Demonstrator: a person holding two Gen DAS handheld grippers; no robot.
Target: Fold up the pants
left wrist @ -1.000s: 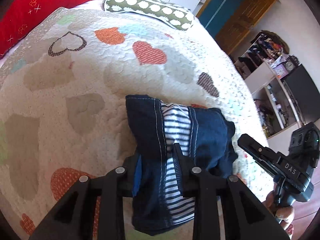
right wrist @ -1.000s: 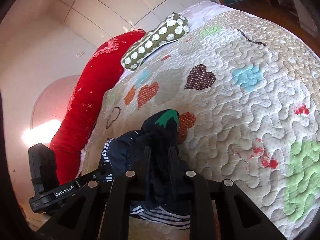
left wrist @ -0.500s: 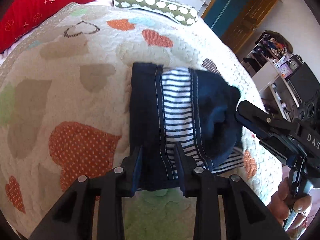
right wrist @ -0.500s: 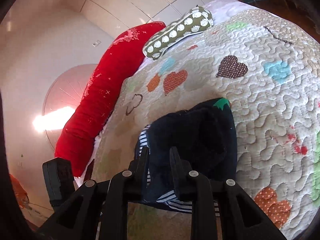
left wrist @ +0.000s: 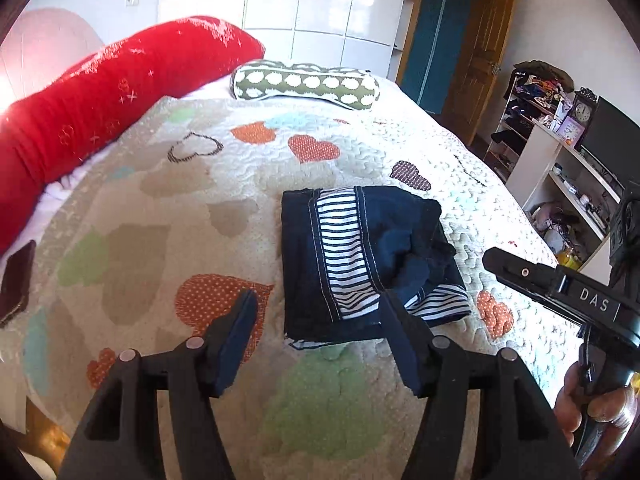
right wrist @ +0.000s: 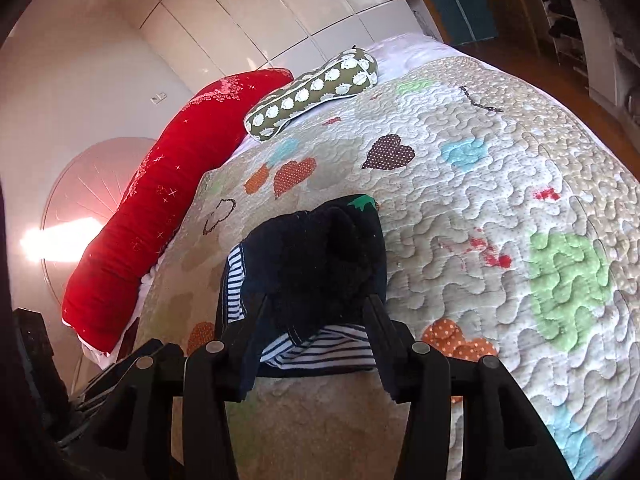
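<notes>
The navy pants (left wrist: 360, 256) with a blue-and-white striped panel lie folded into a small bundle on the heart-patterned quilt (left wrist: 192, 208). My left gripper (left wrist: 320, 312) is open and empty, hovering just in front of the bundle's near edge. The right gripper (left wrist: 560, 288) shows at the right of the left wrist view. In the right wrist view the pants (right wrist: 320, 256) lie just beyond my right gripper (right wrist: 312, 316), which is open, its fingers either side of the near edge without gripping it.
A long red pillow (left wrist: 100, 96) and a green dotted bolster (left wrist: 304, 84) lie at the head of the bed. A dark phone (left wrist: 16, 280) sits at the left edge. Shelves (left wrist: 560, 160) and a door (left wrist: 452, 40) stand to the right.
Both grippers have set the pants down on the quilt, opened and let go. Both have pulled back a little from the bundle.
</notes>
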